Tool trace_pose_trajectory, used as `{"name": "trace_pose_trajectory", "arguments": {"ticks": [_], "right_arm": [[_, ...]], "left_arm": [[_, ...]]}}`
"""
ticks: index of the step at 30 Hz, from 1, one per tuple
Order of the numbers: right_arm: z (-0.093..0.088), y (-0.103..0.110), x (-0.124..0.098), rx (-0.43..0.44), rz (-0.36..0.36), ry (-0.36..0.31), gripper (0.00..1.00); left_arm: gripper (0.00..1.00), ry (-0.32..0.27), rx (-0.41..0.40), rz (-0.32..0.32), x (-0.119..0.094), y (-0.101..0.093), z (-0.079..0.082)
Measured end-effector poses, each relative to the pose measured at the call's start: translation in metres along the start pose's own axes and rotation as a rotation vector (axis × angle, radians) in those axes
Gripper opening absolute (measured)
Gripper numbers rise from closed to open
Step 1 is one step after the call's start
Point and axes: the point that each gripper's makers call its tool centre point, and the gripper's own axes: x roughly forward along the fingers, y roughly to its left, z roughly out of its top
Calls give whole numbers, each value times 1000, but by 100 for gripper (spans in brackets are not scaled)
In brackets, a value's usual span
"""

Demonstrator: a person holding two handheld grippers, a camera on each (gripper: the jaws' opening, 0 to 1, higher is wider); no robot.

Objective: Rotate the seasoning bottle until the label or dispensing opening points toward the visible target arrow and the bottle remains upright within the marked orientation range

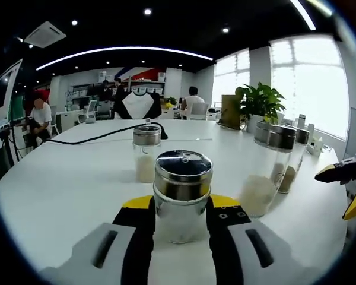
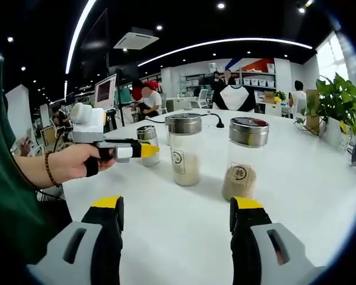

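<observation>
A: The left claw (image 1: 181,222) was closed round a seasoning bottle (image 1: 181,196), wasn't it?

B: It looked so. In the left gripper view its black, yellow-tipped jaws pressed the glass on either side, low on the body. The bottle stood upright on the white worktop (image 1: 65,184), metal cap on top, its long axis vertical and dead centre between the jaws. I'd judge any turn would have to go about that axis.

A: And from the other side?

B: In the right gripper view a hand (image 2: 77,163) held the left claw (image 2: 143,150) at the far left, its yellow tip reaching up against the small jar (image 2: 147,144). Whether that was the same bottle I couldn't be sure.

A: What stood further right?

B: Another capped jar (image 1: 146,153) lay beyond the held one, with two taller jars (image 1: 272,166) of pale and brown contents off to the right, and a potted plant (image 1: 260,102) far behind.

A: The right claw (image 2: 177,222)?

B: Wide apart and empty, jaws spread over bare worktop, with a tall jar (image 2: 184,148) and a brown-filled jar (image 2: 245,155) ahead of it, well apart from the jaws. The left claw was plainly the nearer one.

A: Any arrow?

B: None I could make out, so I couldn't judge which way the label should face.
</observation>
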Motion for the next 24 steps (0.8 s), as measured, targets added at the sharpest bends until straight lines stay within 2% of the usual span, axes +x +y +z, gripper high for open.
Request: {"name": "trace_pose_trajectory", "arguments": {"ticks": [18,24], "right_arm": [[-4,-1,0,6,-4,9,74],[-5,-2,0,5,-12,12,74]], "left_arm": [[35,-7,25,-29,-1,-2,-1],[35,-9,31,-67,-2,-1,-1]]}}
